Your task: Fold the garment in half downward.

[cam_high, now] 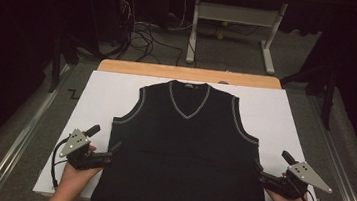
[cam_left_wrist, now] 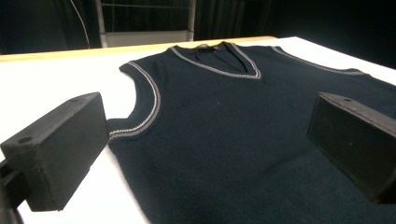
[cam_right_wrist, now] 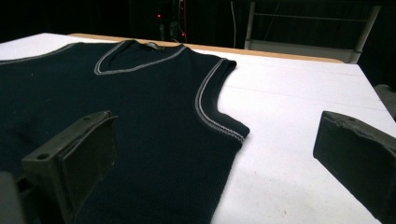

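A dark sleeveless V-neck vest [cam_high: 184, 146] with grey trim lies flat on a white sheet [cam_high: 102, 92], neck toward the far edge. My left gripper [cam_high: 111, 151] is held low at the vest's left side seam, open, jaws wide with nothing pinched. The left gripper view looks across the vest [cam_left_wrist: 233, 121] between both jaws, the armhole trim just ahead. At the vest's right side seam my right gripper [cam_high: 259, 170] is also open. In the right gripper view the vest [cam_right_wrist: 140, 107] lies under the left jaw and bare sheet [cam_right_wrist: 289, 116] under the right one.
The sheet covers a wooden table whose far edge [cam_high: 189, 73] shows beyond it. Behind stand a white table frame [cam_high: 235, 21] and tangled cables [cam_high: 143, 36] on the floor. Metal rails [cam_high: 22, 134] run along both sides. Dark surroundings elsewhere.
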A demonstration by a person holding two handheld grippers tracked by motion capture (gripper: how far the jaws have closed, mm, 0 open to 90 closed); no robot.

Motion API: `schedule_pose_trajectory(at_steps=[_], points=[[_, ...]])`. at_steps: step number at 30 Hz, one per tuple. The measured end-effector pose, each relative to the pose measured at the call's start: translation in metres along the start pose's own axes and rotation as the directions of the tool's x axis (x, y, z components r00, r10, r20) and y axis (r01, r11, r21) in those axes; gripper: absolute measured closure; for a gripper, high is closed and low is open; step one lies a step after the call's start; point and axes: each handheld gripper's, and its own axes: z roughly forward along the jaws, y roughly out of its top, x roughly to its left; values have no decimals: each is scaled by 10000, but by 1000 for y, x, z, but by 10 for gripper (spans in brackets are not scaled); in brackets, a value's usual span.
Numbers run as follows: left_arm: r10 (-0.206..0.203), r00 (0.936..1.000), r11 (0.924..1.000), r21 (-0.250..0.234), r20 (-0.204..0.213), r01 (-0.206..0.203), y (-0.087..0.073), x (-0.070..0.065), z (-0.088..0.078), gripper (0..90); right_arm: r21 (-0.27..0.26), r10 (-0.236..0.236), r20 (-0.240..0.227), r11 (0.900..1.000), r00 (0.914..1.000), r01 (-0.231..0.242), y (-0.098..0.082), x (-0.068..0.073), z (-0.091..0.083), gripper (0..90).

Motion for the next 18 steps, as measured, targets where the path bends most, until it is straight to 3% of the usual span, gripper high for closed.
schedule_pose_trajectory(at_steps=[7, 11, 18], points=[[99, 9998, 9999, 54, 176, -100, -1, -2, 0, 0, -8, -118, -49, 9999, 9999, 118, 1, 1, 2, 2], [-127, 9997, 9999, 62, 212, 126, -2, 1, -2, 0, -21, -94, -3, 10000, 10000, 94, 2, 3, 1, 2], [-181, 9998, 9998, -35, 126, 182, -2, 6, -4, 0, -72, -92, 8, 9999, 10000, 92, 3, 4, 0, 2]])
